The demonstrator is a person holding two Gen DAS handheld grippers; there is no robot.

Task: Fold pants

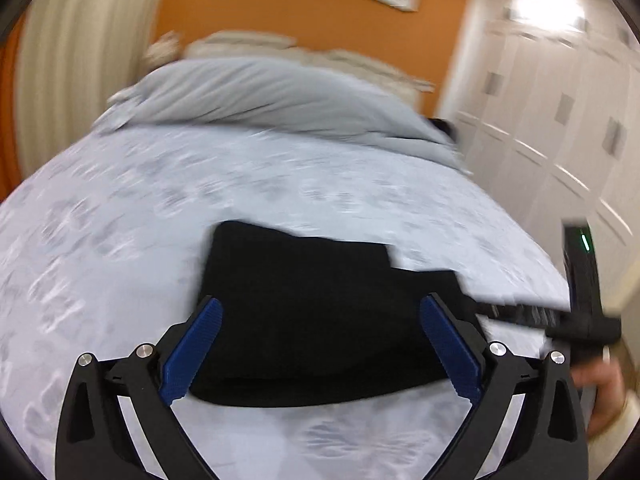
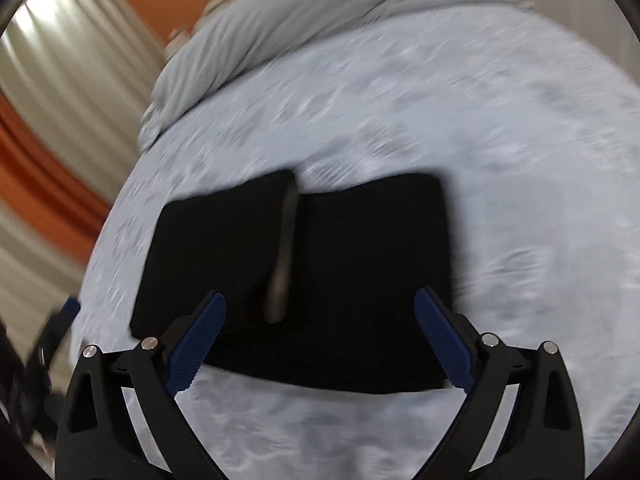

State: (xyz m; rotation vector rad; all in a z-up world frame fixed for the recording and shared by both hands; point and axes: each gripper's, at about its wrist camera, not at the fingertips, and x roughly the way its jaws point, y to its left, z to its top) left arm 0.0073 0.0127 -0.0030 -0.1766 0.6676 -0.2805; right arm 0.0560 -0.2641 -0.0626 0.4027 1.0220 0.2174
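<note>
Blue-padded fingers of your left gripper [image 1: 320,320] stand wide apart and hold nothing, low over the near edge of the black pants [image 1: 312,312]. Your right gripper [image 2: 320,316] is spread apart the same way and also empty, just above the same garment.

Beyond the fingers, the pants lie on the pale patterned bedsheet [image 1: 160,200], already folded into a compact dark bundle with two halves side by side and a lighter strip showing between them in the right view. Both views are blurred.

Farther back sit a rumpled grey duvet [image 1: 260,92], an orange wall [image 1: 300,12] and white wardrobe doors [image 1: 560,120].

The fold looks nearly finished. Your next move is probably to pinch the near edge with both grippers and double the bundle over.
</note>
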